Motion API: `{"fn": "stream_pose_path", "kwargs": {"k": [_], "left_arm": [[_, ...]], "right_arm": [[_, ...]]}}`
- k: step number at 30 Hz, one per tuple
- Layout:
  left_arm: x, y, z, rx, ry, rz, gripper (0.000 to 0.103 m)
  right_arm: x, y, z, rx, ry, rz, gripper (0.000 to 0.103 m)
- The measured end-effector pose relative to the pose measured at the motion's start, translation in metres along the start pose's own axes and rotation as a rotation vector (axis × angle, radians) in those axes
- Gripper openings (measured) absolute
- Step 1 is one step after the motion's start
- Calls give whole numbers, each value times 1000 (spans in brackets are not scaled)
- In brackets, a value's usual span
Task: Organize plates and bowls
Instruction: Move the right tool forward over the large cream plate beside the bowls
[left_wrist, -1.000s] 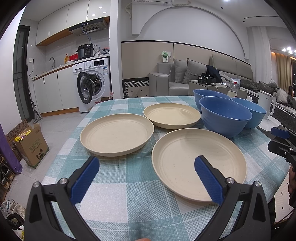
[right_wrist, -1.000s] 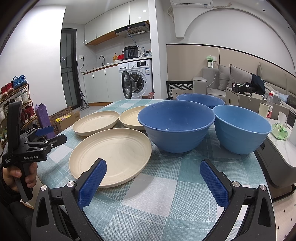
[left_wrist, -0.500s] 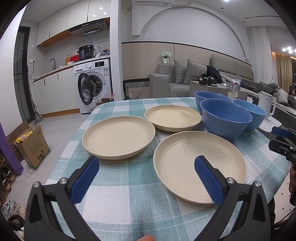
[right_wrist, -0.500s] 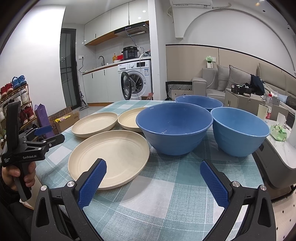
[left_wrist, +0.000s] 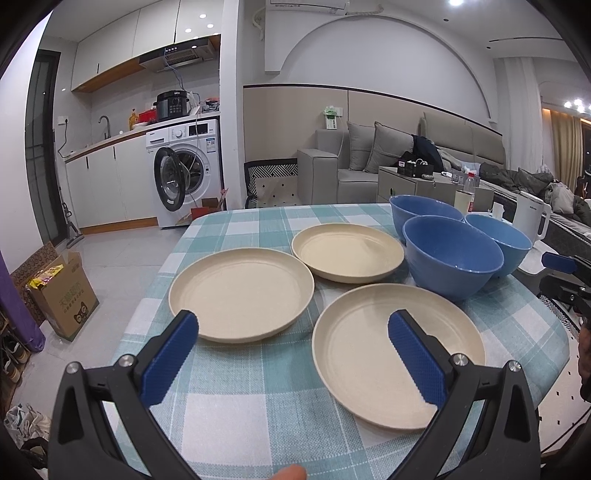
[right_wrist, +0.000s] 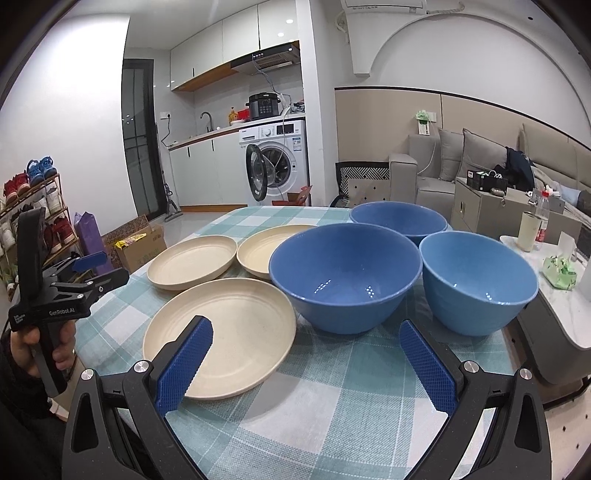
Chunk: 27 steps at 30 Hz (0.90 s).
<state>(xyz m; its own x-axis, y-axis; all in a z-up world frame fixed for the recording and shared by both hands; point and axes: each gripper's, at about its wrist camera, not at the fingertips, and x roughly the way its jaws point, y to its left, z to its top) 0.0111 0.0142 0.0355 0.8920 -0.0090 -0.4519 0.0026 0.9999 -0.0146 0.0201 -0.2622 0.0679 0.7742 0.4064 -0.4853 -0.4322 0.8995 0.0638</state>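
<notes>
Cream round plastic plate (left_wrist: 376, 354) is lying just ahead of the left claw (left_wrist: 291, 354), both claws gaping empty.

Both cams sit low at the table's (left_wrist: 258, 417) near edge, looking forward across it toward the kitchen and sofa. Left wrist view is from the left side, right wrist view from the right, a bit closer in. Both catch the same plates and bowls.
</notes>
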Motion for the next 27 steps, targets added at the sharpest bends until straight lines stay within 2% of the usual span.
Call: {"fn": "stream_pose_path", "kwargs": {"k": [16, 20, 27], "left_arm": [[15, 5, 47, 18, -20, 28, 103], [23, 9, 56, -4, 5, 25, 103], [34, 13, 73, -23, -5, 20, 103]], "right_arm": [[-1, -2, 55, -52, -36, -11, 103], [5, -8, 68, -50, -24, -1, 103], [13, -12, 97, -81, -21, 10, 103]]}}
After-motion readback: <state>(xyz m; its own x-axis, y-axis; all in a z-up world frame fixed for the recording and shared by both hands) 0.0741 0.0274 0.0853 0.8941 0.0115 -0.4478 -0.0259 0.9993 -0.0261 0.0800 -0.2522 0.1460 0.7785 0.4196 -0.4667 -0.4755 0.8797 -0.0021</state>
